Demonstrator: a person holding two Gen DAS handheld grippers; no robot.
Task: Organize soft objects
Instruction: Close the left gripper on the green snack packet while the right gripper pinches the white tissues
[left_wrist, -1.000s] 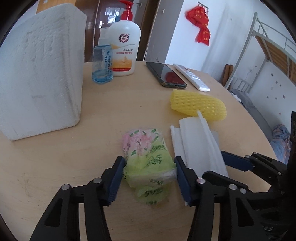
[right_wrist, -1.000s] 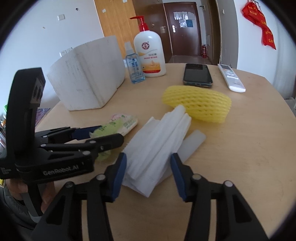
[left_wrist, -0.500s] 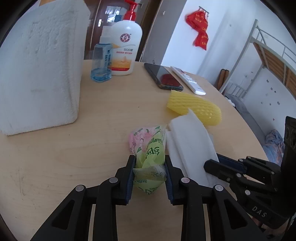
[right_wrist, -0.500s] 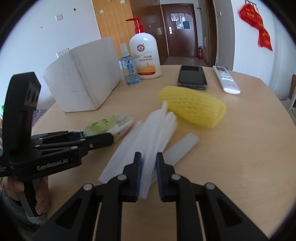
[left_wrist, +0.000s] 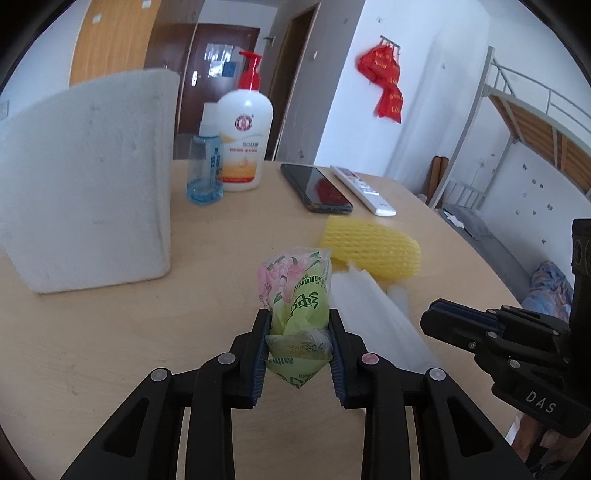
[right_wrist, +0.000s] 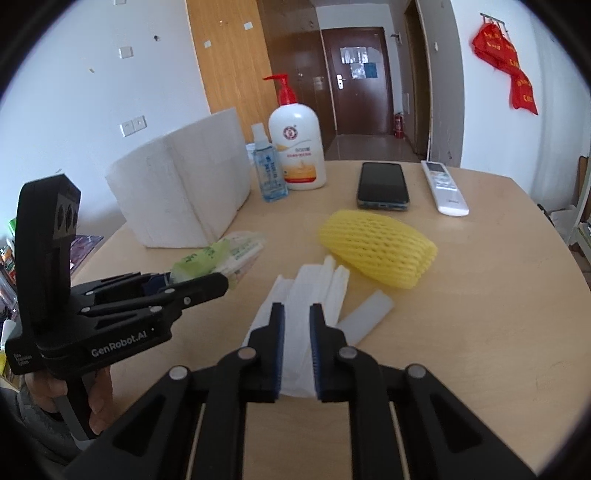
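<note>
Left wrist view: the left gripper is closed tight on a green tissue pack printed with pink flowers, its blue-padded fingers pinching the soft pack on both sides so it stands up between them above the round wooden table. Taking the tissue pack as the landmark: just to its right lies a stack of white foam sheets, and beyond those, a yellow foam net sleeve. Far left of the pack stands a white foam box. Behind the pack stand a small blue spray bottle and a white pump bottle, with a black phone and a white remote to their right. The right gripper enters from the right edge.

Right wrist view: the right gripper is nearly closed on the white foam sheets, its fingers pressing the near end of the stack. Left of the sheets, the left gripper holds the tissue pack. Just right of the sheets is the yellow foam net sleeve; the foam box stands behind the tissue pack.
</note>
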